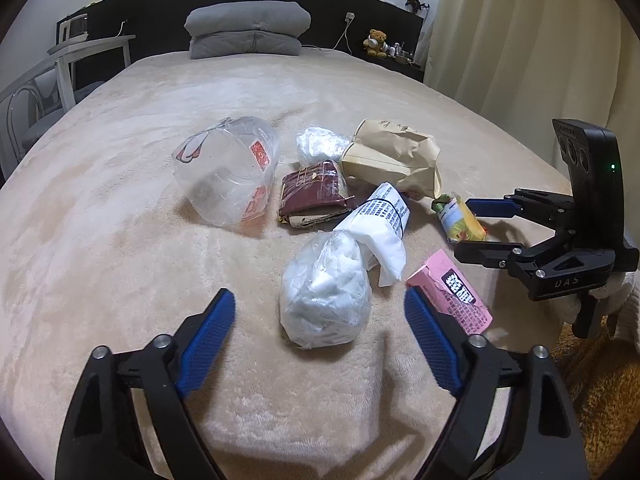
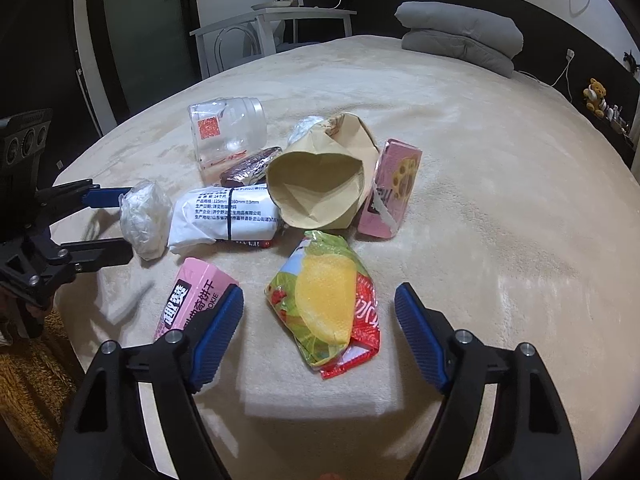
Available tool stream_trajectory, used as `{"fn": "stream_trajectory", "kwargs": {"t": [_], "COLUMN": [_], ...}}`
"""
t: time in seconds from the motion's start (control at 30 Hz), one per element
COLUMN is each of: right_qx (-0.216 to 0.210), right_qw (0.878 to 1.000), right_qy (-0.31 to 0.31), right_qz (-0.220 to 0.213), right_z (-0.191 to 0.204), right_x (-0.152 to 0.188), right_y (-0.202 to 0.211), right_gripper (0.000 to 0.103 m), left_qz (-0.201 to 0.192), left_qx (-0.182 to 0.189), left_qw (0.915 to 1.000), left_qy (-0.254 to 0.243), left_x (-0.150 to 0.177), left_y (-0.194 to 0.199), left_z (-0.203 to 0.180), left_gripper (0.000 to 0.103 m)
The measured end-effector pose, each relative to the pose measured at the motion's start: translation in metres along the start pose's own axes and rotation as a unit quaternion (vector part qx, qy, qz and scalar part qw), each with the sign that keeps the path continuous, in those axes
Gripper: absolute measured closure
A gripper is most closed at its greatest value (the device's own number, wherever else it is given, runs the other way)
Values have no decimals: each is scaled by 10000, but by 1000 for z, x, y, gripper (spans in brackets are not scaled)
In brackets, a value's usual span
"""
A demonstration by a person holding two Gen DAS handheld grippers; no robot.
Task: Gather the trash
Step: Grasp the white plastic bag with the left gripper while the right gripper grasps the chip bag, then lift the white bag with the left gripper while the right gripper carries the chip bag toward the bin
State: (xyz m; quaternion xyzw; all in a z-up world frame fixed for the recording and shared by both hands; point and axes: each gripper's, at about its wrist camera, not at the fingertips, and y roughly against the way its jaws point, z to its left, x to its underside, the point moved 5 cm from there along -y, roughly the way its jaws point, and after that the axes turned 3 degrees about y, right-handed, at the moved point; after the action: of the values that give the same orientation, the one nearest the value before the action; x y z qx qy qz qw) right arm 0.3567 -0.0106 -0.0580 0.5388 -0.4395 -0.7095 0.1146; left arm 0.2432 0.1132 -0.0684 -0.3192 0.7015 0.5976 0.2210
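Trash lies clustered mid-bed on the beige blanket (image 1: 120,240). Left gripper (image 1: 320,332): jaws wide, holding nothing, straddling a clear bag of white tissue (image 1: 326,292). Right gripper (image 2: 320,320): jaws wide, holding nothing, either side of a yellow-green snack wrapper (image 2: 326,308). Nearby: paper bag (image 2: 320,188), clear plastic jar (image 1: 228,172), 2 pink cookie boxes (image 2: 192,300) (image 2: 392,188).

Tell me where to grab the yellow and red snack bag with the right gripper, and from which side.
Pinch the snack bag across its puffy middle, coming in from the near end along its length. It lies flat on the blanket, its length running away from the right gripper, whose open jaws stand either side of it. The crumpled red near end looks too flat and loose to hold well.
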Motion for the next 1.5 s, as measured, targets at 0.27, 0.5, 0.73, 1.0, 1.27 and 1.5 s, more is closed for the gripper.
{"fn": "stream_trajectory", "kwargs": {"t": [0.27,0.5,0.73,1.0,1.27,1.5], "right_qx": [13,39,133,249,353,327], "right_qw": [10000,9998,9989,9974,9949,9924], "right_qy": [37,-54,-175,-268,-523,-717], "right_qz": [-35,-201,-414,-614,-790,-942], "right_z": [2,2,4,17,30,47], "right_x": [-3,-1,5,19,42,69], "right_y": [-2,14,41,74,108,137], "right_gripper": [46,46,46,46,46,46], "left_qz": [-150,-312,-457,-585,-796,-1022], "left_qx": [-194,-204,-163,-11,136,237], "left_qw": [9995,9990,9986,9983,9967,9944], "left_qy": [-184,-246,-197,-42,110,130], "left_x": [-5,-4,-2,7,28,53], "left_y": [0,14,28,49,74,103], "left_z": [-3,-6,-5,-18,-43,-66], "left_gripper": [58,58,58,58,58,58]}}
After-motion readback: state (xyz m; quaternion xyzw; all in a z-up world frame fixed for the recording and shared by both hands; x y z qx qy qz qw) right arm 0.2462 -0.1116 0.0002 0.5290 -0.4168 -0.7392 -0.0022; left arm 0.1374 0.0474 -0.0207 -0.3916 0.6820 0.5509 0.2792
